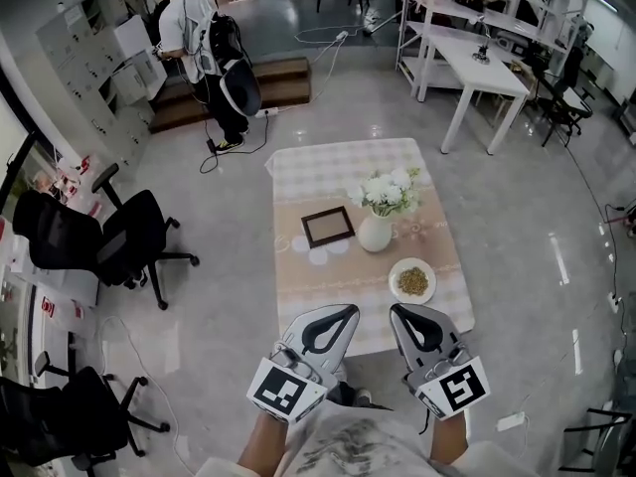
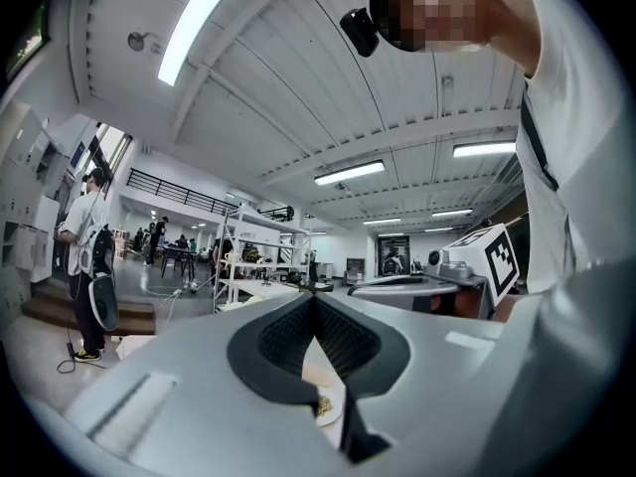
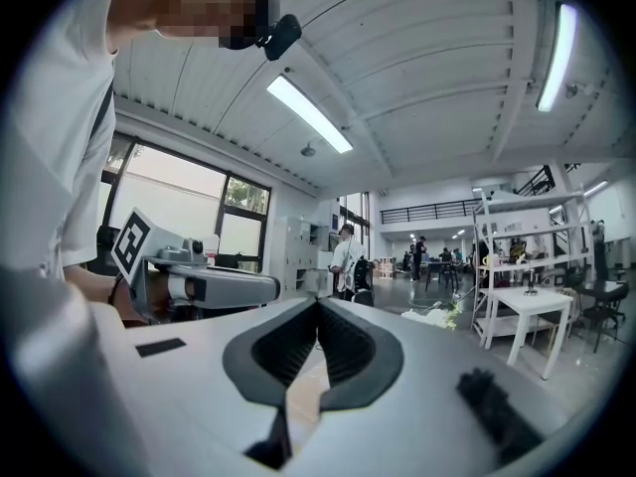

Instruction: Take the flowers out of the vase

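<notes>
Grey left claw (image 1: 345, 313) and right claw (image 1: 397, 312), black pads (image 2: 344, 341), marker cubes (image 1: 288, 389); white shirt (image 1: 350, 452)

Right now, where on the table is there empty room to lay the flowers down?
The far end of the checked tablecloth, beyond the dark picture frame and the white vase, is bare. So is the near left part, left of the white plate. The middle is crowded: frame, vase and plate sit close together.
</notes>
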`<state>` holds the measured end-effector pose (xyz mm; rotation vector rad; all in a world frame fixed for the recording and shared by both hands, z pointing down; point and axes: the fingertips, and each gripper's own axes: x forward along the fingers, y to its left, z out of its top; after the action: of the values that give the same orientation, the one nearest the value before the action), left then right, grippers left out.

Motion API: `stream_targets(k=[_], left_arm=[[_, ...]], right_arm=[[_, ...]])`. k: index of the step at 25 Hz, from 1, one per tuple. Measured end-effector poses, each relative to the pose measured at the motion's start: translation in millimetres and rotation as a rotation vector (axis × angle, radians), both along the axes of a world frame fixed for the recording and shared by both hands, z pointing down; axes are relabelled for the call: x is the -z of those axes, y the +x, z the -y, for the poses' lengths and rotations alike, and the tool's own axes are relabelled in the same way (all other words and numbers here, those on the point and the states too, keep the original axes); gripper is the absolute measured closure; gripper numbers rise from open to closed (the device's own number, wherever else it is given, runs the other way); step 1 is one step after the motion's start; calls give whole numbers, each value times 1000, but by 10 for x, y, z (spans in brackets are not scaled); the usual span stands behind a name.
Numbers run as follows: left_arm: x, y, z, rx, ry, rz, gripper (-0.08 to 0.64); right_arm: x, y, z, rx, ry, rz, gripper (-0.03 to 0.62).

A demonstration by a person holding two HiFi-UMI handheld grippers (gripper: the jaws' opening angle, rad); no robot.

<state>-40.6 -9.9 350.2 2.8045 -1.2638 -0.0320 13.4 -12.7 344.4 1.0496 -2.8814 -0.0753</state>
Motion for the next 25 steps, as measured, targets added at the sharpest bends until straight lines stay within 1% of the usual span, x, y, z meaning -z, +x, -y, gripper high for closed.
stream_targets(k=[4, 6, 12, 15, 22, 25], left_arm=[[-10, -19, 148, -25, -17, -11, 557], [-26, -15, 215, -34, -7, -6, 557], [-72, 57, 354, -60, -40, -18, 557], [-117, 72, 473, -59, -29, -8, 557], [-223, 154, 834, -35, -70, -6, 557], [-312, 166, 1002, -19, -65, 6, 557]], right_arm=[[-55, -19, 124, -30, -14, -9, 575], [-77, 1, 166, -45, -24, -14, 575], [-119, 85, 279, -80, -48, -27, 575], [-148, 130, 358, -87, -66, -32, 575], [-276, 244, 758, -66, -90, -50, 575], [-344, 269, 937, -52, -104, -52, 575]])
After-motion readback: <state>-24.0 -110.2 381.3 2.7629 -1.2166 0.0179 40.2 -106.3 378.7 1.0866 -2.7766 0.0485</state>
